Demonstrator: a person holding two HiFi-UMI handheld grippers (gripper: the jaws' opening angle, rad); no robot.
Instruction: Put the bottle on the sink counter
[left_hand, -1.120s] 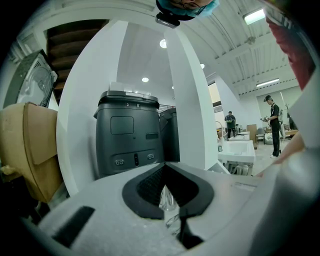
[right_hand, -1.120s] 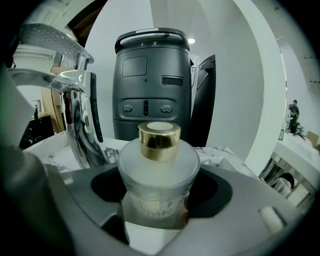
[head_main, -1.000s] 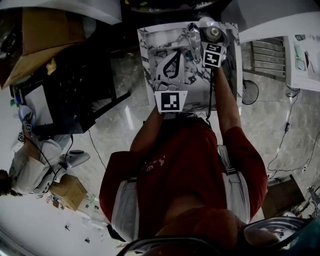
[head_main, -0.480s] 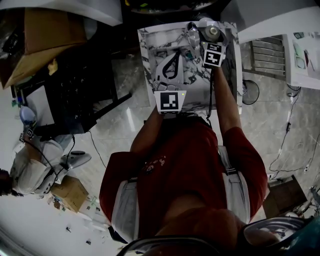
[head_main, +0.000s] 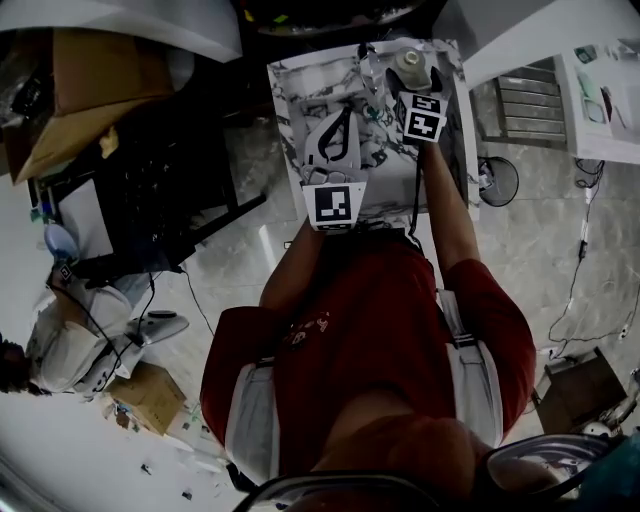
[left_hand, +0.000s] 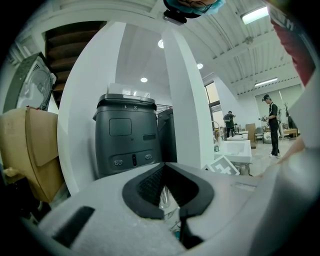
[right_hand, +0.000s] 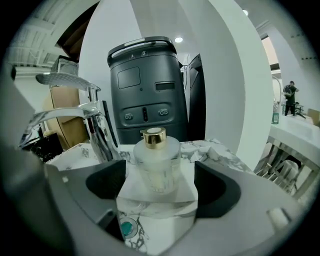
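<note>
A frosted glass bottle (right_hand: 159, 165) with a gold cap stands upright on the marble sink counter (right_hand: 216, 150), beside the chrome faucet (right_hand: 75, 117). My right gripper (right_hand: 159, 189) is around it, and its jaws are opening. Both black pads (right_hand: 214, 187) stand clear of the glass. In the head view the bottle (head_main: 412, 65) is at the counter's far right corner (head_main: 450, 60), just beyond the right gripper (head_main: 408, 88). My left gripper (head_main: 346, 112) hovers over the basin with its fingertips together and nothing held. Its own view shows the left gripper (left_hand: 164, 169) with the pads meeting at the tip.
A dark grey machine (right_hand: 145, 85) stands behind the sink, next to a white column (right_hand: 220, 75). Cardboard boxes (head_main: 80, 70) are stacked to the left. A floor fan (head_main: 497, 183) sits to the right of the sink. Two people (left_hand: 271, 125) stand far off.
The right gripper has drawn back a little toward the person, away from the bottle, which stays on the counter. The left gripper has barely moved.
</note>
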